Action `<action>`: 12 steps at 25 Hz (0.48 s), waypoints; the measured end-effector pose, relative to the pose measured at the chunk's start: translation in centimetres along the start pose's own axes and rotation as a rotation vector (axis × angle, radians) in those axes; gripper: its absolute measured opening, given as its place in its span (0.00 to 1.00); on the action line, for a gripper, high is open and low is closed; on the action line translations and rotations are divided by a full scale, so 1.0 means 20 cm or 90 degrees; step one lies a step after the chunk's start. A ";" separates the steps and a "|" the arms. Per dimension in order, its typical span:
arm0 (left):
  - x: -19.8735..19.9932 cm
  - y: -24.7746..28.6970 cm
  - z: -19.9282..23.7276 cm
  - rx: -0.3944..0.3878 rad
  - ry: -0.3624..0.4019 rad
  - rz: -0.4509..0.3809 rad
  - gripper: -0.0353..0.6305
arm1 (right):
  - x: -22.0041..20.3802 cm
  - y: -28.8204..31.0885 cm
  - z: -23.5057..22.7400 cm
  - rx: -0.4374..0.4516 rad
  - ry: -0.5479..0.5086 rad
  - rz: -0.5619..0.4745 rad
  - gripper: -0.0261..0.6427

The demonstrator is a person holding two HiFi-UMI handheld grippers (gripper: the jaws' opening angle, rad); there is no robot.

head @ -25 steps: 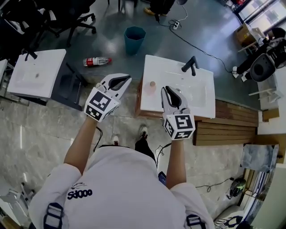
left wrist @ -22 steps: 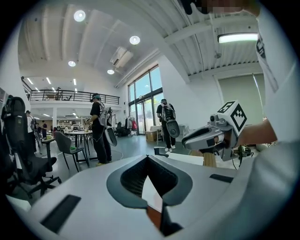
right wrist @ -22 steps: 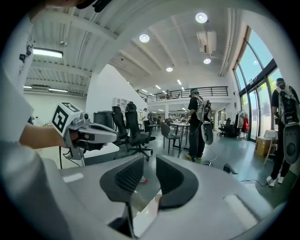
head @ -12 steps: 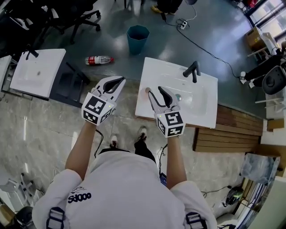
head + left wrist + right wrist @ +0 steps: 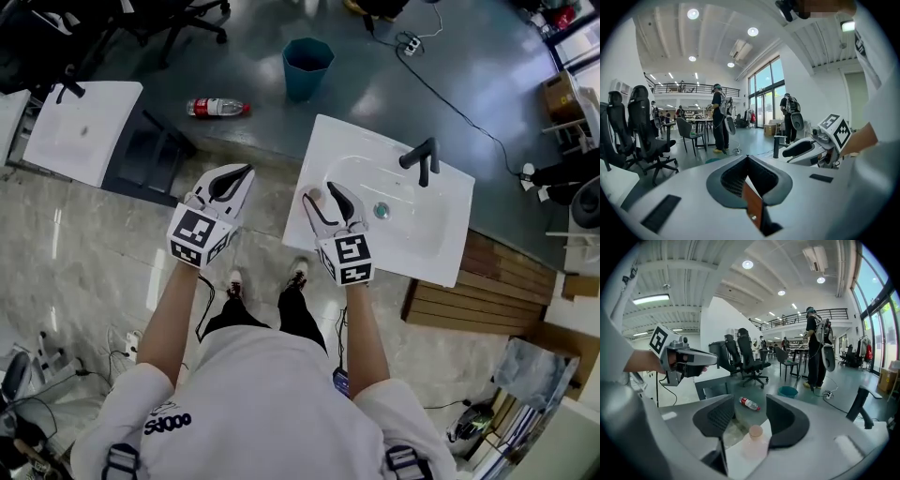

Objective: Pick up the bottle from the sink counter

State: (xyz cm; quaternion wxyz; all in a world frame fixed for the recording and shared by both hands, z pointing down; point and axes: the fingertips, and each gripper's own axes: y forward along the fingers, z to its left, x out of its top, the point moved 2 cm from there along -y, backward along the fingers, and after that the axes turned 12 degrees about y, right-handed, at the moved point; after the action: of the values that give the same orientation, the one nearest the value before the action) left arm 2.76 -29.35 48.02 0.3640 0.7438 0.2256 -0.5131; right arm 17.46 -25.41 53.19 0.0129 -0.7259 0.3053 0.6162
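Head view: the bottle (image 5: pixel 315 194) stands at the counter's (image 5: pixel 441 239) left edge, with the right gripper (image 5: pixel 324 195) around it and open floor to the left (the left gripper (image 5: pixel 232 178) hangs there). Left gripper view: jaws pressed together. Right gripper view: the jaws, just opened wide, flank the bottle without touching it; a second bottle (image 5: pixel 749 403) lies on the floor beyond.

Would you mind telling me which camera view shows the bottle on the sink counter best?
The right gripper view: the bottle stands close, cap and body clear. The head view shows only a pinkish dot at the sink counter's left edge; the left gripper view misses it.
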 end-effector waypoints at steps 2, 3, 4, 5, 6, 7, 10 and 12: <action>-0.06 0.01 0.00 0.002 -0.004 0.019 0.06 | -0.04 0.04 -0.02 0.005 -0.004 0.010 0.37; -0.08 0.02 0.00 0.001 -0.006 0.025 0.06 | -0.06 0.06 -0.03 0.006 -0.002 0.011 0.37; -0.11 0.02 0.00 0.001 -0.009 0.032 0.06 | -0.08 0.08 -0.04 0.007 0.002 0.012 0.37; -0.13 0.02 -0.01 0.002 -0.012 0.038 0.06 | -0.10 0.10 -0.06 0.007 0.007 0.014 0.37; -0.15 0.02 -0.01 0.002 -0.015 0.044 0.06 | -0.12 0.11 -0.07 0.006 0.013 0.019 0.37; -0.17 0.02 -0.01 0.003 -0.017 0.050 0.06 | -0.14 0.13 -0.08 0.007 0.021 0.024 0.37; -0.22 0.00 -0.01 0.006 -0.018 0.073 0.06 | -0.18 0.19 -0.08 0.016 0.038 0.035 0.37; -0.25 -0.01 -0.01 0.008 -0.020 0.083 0.06 | -0.22 0.23 -0.08 0.020 0.034 0.043 0.37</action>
State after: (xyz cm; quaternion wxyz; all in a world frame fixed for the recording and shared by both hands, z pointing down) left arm 0.78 -28.94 52.67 0.3958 0.7508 0.1679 -0.5015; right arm 16.46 -27.82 59.23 -0.0045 -0.7311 0.3398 0.5917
